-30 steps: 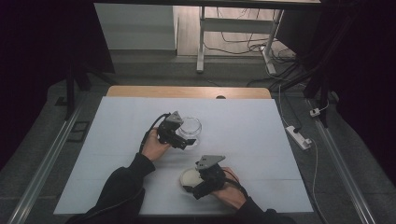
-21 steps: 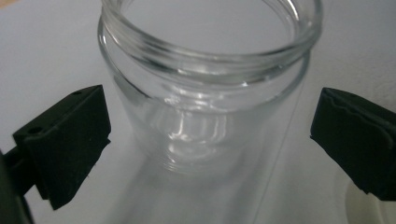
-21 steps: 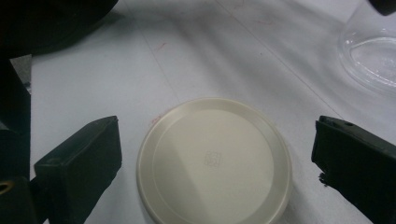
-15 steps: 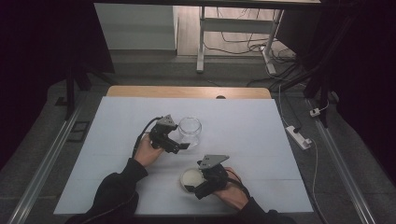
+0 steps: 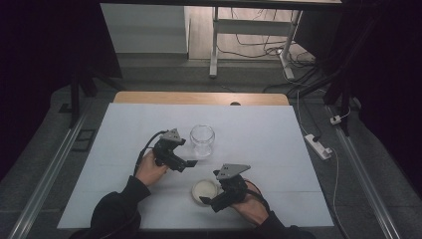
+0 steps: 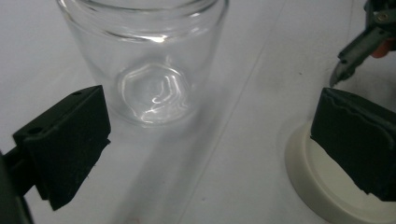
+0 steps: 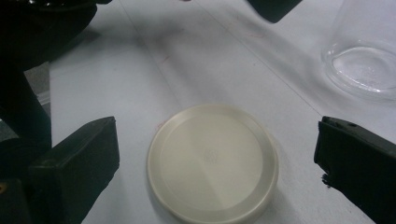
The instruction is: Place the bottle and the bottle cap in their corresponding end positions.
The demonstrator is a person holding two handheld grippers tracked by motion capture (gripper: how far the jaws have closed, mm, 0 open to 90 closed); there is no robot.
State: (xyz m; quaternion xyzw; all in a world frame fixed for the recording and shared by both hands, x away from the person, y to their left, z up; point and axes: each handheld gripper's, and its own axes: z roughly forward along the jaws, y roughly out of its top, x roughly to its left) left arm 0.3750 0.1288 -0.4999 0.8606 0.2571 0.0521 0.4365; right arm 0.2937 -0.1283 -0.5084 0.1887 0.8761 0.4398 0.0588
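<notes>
High view: one clear glass jar (image 5: 202,140) stands upright on the white table (image 5: 278,149), mid-table. One cream lid (image 5: 205,189) lies flat nearer the person, apart from the jar. Left gripper (image 5: 185,163) sits just left of the jar, jaws spread, holding nothing. Right gripper (image 5: 206,200) is at the lid's near edge; its body partly hides the lid. A power strip (image 5: 317,145) lies on the floor right of the table.

Left gripper view: jaws wide apart; jar between and beyond them, top cut off. Lid half covered by the right-hand jaw.

Right gripper view: jaws spread either side of the lid, not touching it. Jar base at upper right, cropped.
</notes>
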